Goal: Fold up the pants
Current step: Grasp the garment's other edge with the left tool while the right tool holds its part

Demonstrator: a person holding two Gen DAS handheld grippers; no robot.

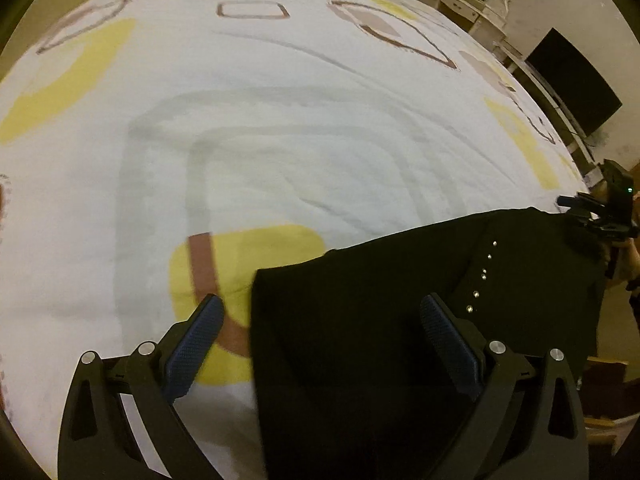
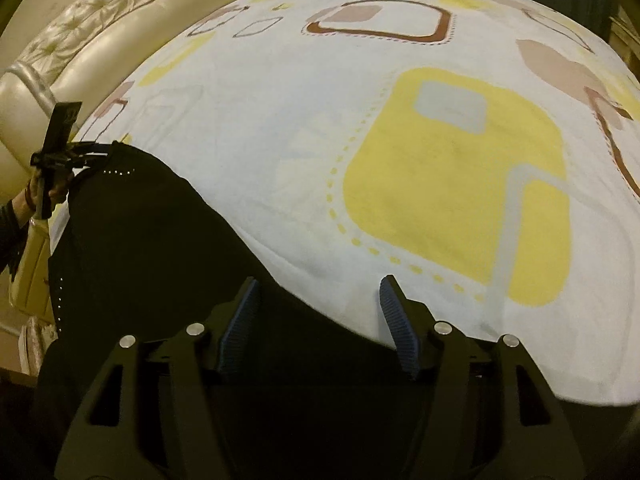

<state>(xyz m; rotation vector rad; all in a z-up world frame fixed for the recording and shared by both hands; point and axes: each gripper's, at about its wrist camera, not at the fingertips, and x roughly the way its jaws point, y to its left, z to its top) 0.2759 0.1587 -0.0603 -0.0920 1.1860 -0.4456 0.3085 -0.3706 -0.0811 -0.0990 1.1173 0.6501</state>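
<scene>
The left gripper (image 1: 320, 320) stands wide, its pads over the near edge of the black pants (image 1: 400, 320) but gripping nothing. The right gripper (image 2: 318, 304) is also apart, hovering over the pants' hem with nothing pinched. The pants lie spread along the near side of the bed (image 2: 300, 140), hanging partly over its edge. No fold shows yet; I judge all folding remains.
</scene>
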